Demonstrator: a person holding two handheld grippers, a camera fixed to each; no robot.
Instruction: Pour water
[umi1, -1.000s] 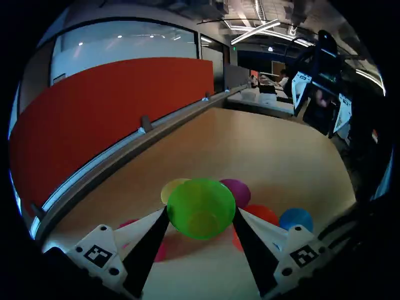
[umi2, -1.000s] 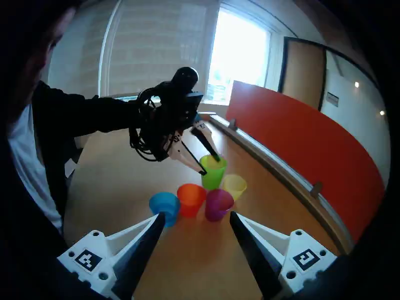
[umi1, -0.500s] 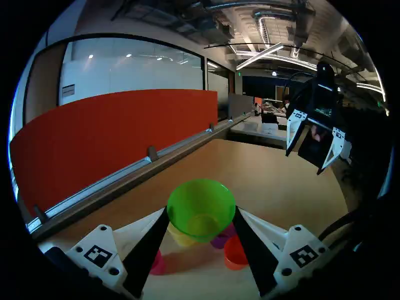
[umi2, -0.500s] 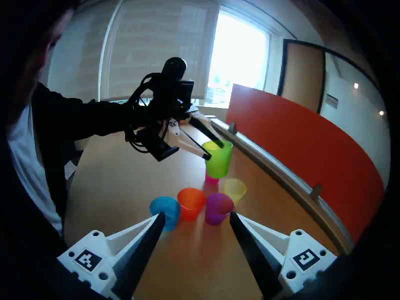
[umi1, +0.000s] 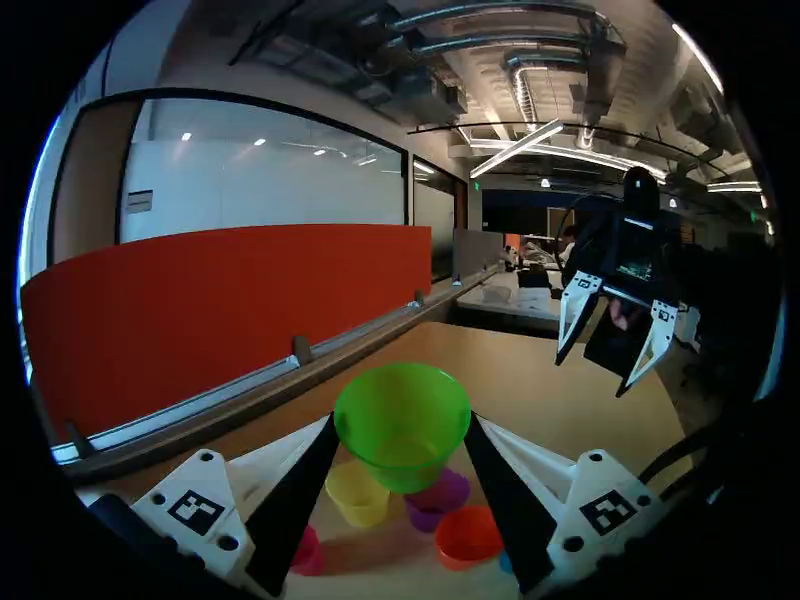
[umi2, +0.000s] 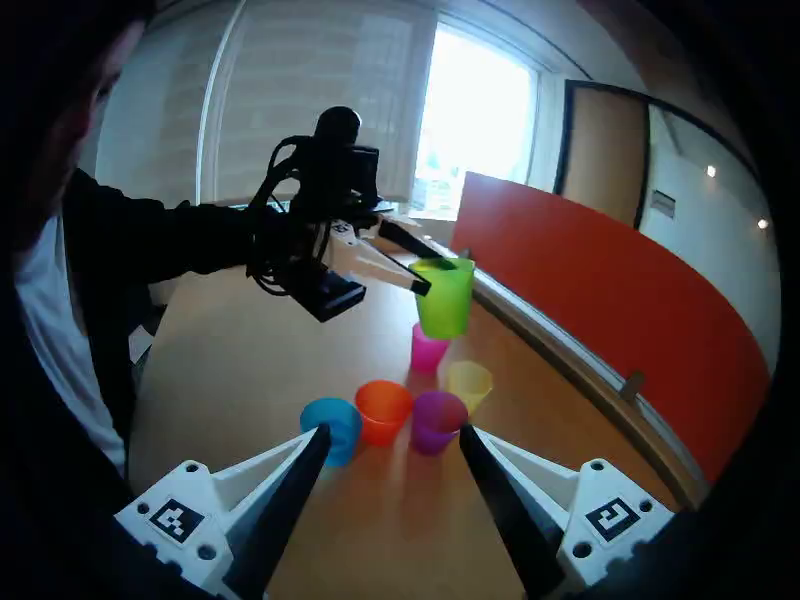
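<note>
Over the counter (umi2: 230, 350), the left hand-held gripper (umi1: 400, 432), clamped on the green cup (umi1: 402, 420), is raising it clear of the other cups (umi2: 437, 420) for pouring, while the right hand-held gripper (umi2: 392, 432) is hanging spread, empty.

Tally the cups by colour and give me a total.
green cup: 1
pink cup: 1
yellow cup: 1
purple cup: 1
orange cup: 1
blue cup: 1
total: 6 cups

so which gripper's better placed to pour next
Left, I'd say. The left gripper grips the green cup, lifted off the table; the right gripper is open and empty.
</note>
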